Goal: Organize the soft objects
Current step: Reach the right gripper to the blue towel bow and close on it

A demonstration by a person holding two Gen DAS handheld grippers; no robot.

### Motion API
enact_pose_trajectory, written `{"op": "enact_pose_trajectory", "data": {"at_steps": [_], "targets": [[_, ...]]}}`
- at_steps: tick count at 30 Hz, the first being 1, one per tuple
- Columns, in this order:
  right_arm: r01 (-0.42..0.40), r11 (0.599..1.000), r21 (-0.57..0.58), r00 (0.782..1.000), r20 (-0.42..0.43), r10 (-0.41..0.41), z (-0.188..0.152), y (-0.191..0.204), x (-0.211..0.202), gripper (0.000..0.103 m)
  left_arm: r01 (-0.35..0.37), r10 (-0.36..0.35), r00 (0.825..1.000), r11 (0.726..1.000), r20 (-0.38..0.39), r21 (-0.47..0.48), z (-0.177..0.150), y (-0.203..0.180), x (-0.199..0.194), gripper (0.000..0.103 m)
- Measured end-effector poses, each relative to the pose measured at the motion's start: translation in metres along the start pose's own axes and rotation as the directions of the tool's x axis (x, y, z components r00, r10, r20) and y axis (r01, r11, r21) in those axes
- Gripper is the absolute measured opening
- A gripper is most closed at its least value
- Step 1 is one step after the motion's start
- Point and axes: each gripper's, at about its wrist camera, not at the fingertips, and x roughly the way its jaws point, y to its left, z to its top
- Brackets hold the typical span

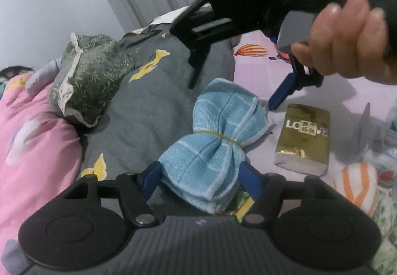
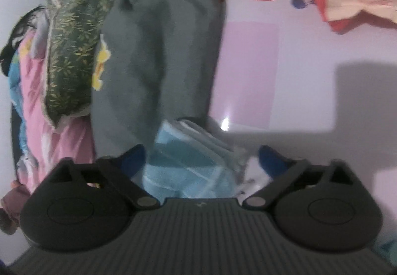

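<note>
My left gripper (image 1: 202, 175) is closed partway on the near end of the blue towel (image 1: 213, 136), both pads pressing its sides. The towel, bound by a rubber band (image 1: 218, 134), lies on the bed (image 1: 250, 73) beside the grey quilt (image 1: 153, 106). My right gripper (image 2: 202, 158) is spread wide over the towel's far end, not gripping.

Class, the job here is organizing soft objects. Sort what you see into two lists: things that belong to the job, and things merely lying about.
Belongs to the job:
- blue towel bundle, tied with a rubber band, gripped by the left tool
- right tool, open above the bundle's far end
- green leaf-print pillow
- orange-striped white cloth

Lying about:
- gold packet
- grey blanket
- pink quilt
</note>
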Motion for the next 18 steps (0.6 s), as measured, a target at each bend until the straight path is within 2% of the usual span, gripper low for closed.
{"op": "enact_pose_trajectory", "data": {"at_steps": [3, 4, 6, 8, 9, 11, 13, 18], "targets": [[-0.003, 0.999, -0.034, 1.000, -0.005, 0.003, -0.004, 0.006, 0.001, 0.100, -0.011, 0.011, 1.000, 1.000, 0.011, -0.003, -0.001, 0.000, -0.001, 0.053], [0.007, 0.999, -0.046, 1.000, 0.001, -0.007, -0.007, 0.008, 0.001, 0.096, -0.009, 0.009, 1.000, 1.000, 0.012, -0.007, -0.001, 0.000, -0.001, 0.050], [0.028, 0.997, -0.077, 0.999, 0.018, -0.027, -0.012, 0.013, -0.001, 0.086, -0.001, 0.001, 1.000, 1.000, 0.012, -0.020, 0.000, 0.002, -0.002, 0.036], [0.034, 0.994, -0.100, 0.999, 0.035, -0.031, -0.015, 0.018, -0.004, 0.062, 0.004, -0.004, 1.000, 0.999, 0.020, -0.036, 0.001, 0.004, -0.007, 0.028], [0.028, 0.995, -0.100, 0.999, 0.038, -0.024, -0.016, 0.019, -0.006, 0.056, 0.010, -0.009, 1.000, 0.999, 0.024, -0.046, 0.002, 0.005, -0.009, 0.023], [0.019, 0.996, -0.091, 0.999, 0.046, -0.015, -0.019, 0.020, -0.009, 0.041, 0.031, -0.029, 0.999, 0.997, 0.025, -0.072, 0.004, 0.009, -0.013, 0.020], [0.002, 0.996, -0.085, 0.998, 0.057, 0.003, -0.021, 0.021, -0.013, 0.033, 0.046, -0.043, 0.999, 0.995, 0.034, -0.093, 0.006, 0.013, -0.021, 0.019], [-0.083, 0.992, -0.097, 0.991, 0.099, 0.093, -0.039, 0.023, -0.055, 0.030, 0.060, -0.049, 0.992, 0.994, 0.118, -0.092, 0.012, 0.016, -0.065, 0.019]]}}
